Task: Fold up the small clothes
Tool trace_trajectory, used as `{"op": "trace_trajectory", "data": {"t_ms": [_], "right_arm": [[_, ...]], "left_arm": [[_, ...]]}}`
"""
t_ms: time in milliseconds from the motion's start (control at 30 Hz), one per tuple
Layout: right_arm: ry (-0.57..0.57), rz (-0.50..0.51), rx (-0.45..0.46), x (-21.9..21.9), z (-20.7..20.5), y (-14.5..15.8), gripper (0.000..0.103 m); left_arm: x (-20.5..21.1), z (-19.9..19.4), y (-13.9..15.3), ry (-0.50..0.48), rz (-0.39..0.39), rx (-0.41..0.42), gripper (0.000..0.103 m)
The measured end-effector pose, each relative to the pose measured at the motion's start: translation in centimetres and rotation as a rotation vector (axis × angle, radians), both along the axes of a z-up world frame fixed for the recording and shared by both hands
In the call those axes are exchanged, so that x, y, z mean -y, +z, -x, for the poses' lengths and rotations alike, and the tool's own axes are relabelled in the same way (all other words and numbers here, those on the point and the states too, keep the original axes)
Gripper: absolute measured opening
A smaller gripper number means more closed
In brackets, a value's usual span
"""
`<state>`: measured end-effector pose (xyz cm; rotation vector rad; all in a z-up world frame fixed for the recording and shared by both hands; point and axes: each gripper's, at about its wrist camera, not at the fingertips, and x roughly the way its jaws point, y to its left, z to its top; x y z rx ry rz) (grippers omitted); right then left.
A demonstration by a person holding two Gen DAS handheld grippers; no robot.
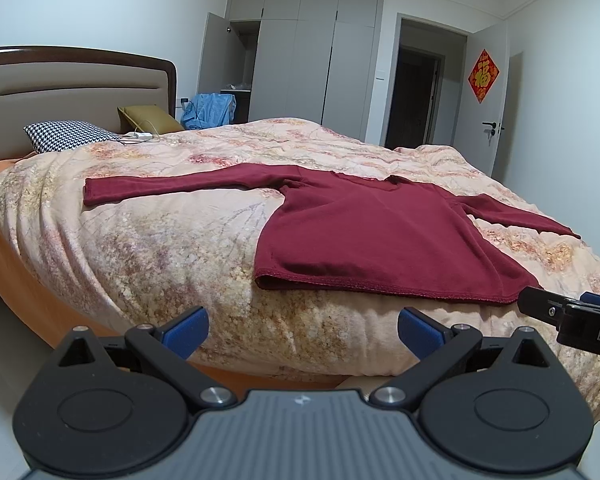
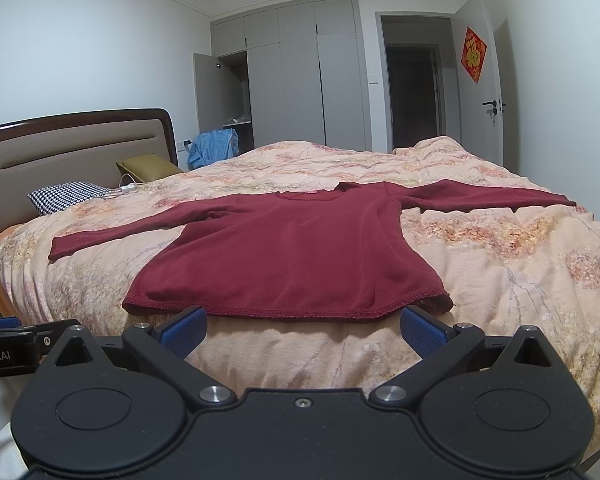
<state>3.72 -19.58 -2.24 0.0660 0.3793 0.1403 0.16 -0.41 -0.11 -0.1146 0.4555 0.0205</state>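
A dark red long-sleeved top (image 1: 364, 232) (image 2: 296, 256) lies flat on the bed, both sleeves spread out sideways, its hem toward me. My left gripper (image 1: 303, 330) hovers open at the bed's near edge, short of the hem and to its left, holding nothing. My right gripper (image 2: 303, 330) is open too, its blue pads (image 2: 422, 330) just in front of the hem, with nothing between them. The right gripper's side shows at the right edge of the left wrist view (image 1: 572, 312), near the hem's right corner.
The floral peach quilt (image 2: 500, 272) covers the bed. A houndstooth pillow (image 1: 70, 134), an olive cushion (image 1: 148, 118) and a white charger with cable (image 1: 142, 136) lie by the headboard (image 1: 60, 88). A wardrobe (image 2: 296, 88) and an open doorway (image 2: 414, 88) stand behind.
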Motion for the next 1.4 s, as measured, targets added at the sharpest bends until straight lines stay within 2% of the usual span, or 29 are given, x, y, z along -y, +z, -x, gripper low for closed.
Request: {"op": "trace_trajectory", "data": {"t_ms": [1400], "right_arm": [[0.001, 0.004, -0.002, -0.07, -0.08, 0.02, 0.103]], "left_arm": [[0.18, -0.27, -0.24, 0.002, 0.007, -0.003, 0.103]]}}
